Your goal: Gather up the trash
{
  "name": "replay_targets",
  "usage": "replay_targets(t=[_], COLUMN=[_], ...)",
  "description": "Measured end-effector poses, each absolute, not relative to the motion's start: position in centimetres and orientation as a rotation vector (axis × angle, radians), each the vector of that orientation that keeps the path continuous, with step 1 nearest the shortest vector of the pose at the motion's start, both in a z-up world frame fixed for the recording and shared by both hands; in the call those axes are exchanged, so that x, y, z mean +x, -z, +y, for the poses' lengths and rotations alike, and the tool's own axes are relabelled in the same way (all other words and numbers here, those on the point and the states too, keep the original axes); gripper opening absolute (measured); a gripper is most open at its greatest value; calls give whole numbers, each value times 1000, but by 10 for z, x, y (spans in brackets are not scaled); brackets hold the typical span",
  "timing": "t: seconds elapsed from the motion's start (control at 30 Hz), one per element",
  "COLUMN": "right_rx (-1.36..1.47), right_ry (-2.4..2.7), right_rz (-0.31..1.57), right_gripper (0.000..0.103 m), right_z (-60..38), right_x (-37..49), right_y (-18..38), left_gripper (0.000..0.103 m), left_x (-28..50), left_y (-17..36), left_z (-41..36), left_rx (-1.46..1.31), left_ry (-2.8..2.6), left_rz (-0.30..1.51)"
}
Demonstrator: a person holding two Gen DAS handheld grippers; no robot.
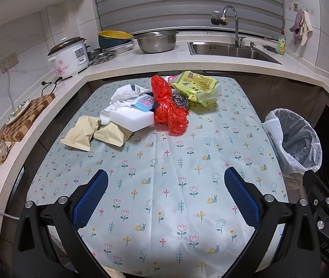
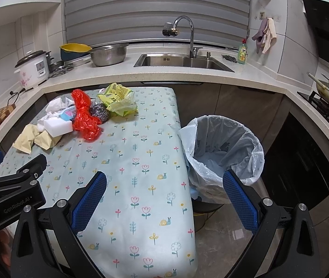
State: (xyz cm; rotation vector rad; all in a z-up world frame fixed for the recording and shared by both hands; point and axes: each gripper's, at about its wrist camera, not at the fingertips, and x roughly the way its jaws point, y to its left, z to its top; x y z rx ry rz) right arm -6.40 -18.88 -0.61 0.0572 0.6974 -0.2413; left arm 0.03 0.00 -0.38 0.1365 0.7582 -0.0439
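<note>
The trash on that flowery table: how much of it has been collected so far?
Nothing looks collected yet. The lined bin beside the table appears empty. Both tools, left and right, are open and hold nothing. Still lying in a pile: red plastic bag, yellow-green wrapper, steel scourer, white sponge block, crumpled tissue and tan paper packets.

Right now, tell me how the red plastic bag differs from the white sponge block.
The red plastic bag is crumpled, glossy and irregular; the white sponge block is a smooth, matte rectangle. The bag sprawls toward the steel scourer; the block rests partly on tan paper packets. Both lie in the same pile on the floral tablecloth.
</note>
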Motion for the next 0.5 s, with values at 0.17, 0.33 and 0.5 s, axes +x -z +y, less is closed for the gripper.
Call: replay_targets(t=[0.17,0.33,0.5], right_rx=[57,57,50], right_ry=[241,240,236], right_rz=[697,697,694], right_gripper=[96,96,96], right_z=[-189,-189,-186], right_x=[-64,-64,-65], right_y=[6,7,6], left_gripper=[96,96,96], left_x=[0,0,0], left_y=[4,4,3], left_z=[0,0,0], left_rx=[137,136,135], left_ry=[44,43,42], left_rz=[758,758,758])
